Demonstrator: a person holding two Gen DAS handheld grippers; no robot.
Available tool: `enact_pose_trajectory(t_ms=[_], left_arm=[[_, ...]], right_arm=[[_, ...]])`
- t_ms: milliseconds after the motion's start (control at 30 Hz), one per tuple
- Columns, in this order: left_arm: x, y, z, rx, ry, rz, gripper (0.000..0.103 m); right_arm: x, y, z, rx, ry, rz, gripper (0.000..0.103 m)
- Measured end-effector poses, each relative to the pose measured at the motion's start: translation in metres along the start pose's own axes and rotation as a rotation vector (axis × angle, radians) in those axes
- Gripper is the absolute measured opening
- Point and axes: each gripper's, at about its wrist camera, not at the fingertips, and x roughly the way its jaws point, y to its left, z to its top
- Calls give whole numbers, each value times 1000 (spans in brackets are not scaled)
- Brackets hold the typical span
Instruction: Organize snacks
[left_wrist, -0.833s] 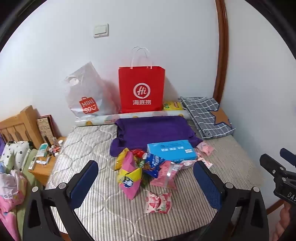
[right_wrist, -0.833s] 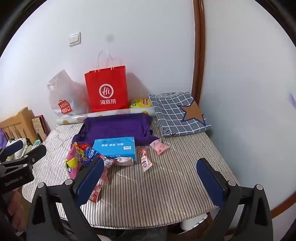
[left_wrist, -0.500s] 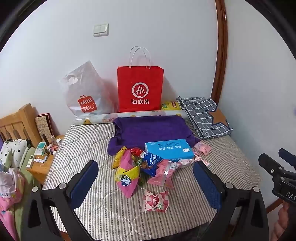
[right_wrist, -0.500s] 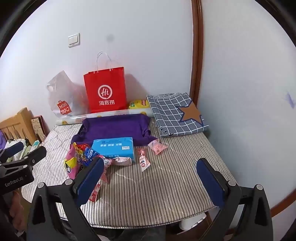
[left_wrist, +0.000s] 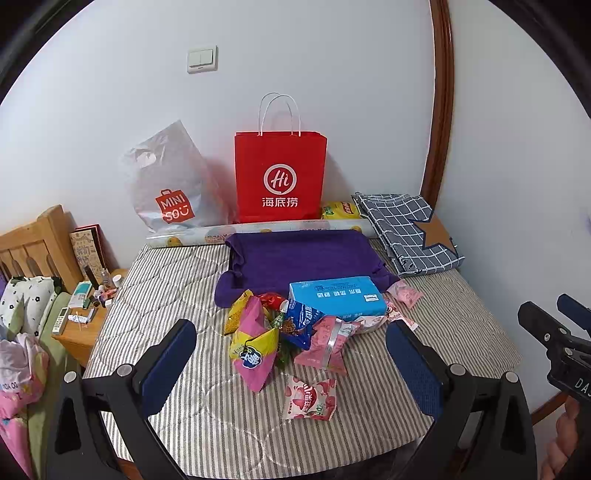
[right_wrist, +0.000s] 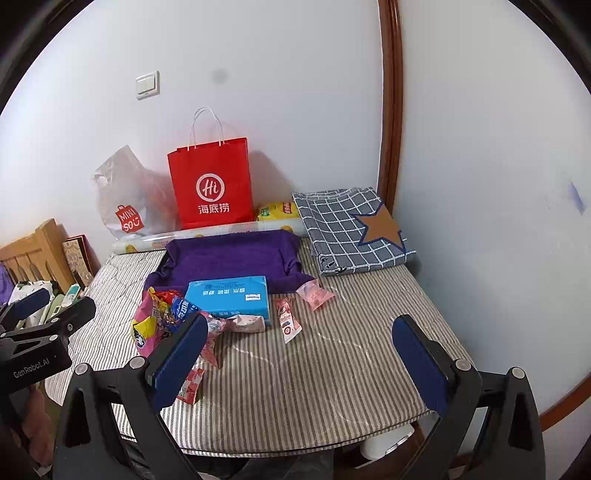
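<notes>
nothing sorted yet, by the look of it: snack packets (left_wrist: 291, 332) heaped loose on the striped mattress (left_wrist: 166, 280), in front of the purple cloth (left_wrist: 303, 254) and beside the blue tissue pack (left_wrist: 336, 297); one strawberry packet (left_wrist: 309, 398) apart, nearest. red paper bag (left_wrist: 280, 177) upright at the wall. left gripper (left_wrist: 291, 369) and right gripper (right_wrist: 295, 362) both spread wide, holding nothing, short of the heap. all sorting left to do.
</notes>
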Motion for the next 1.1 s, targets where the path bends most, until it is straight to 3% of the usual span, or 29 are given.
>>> enact_pose_trajectory(t_ms=[1100], left_arm=[[-2,7,0,-14,-3,4,103]], right_arm=[[-3,8,0,0,-18,27,99]])
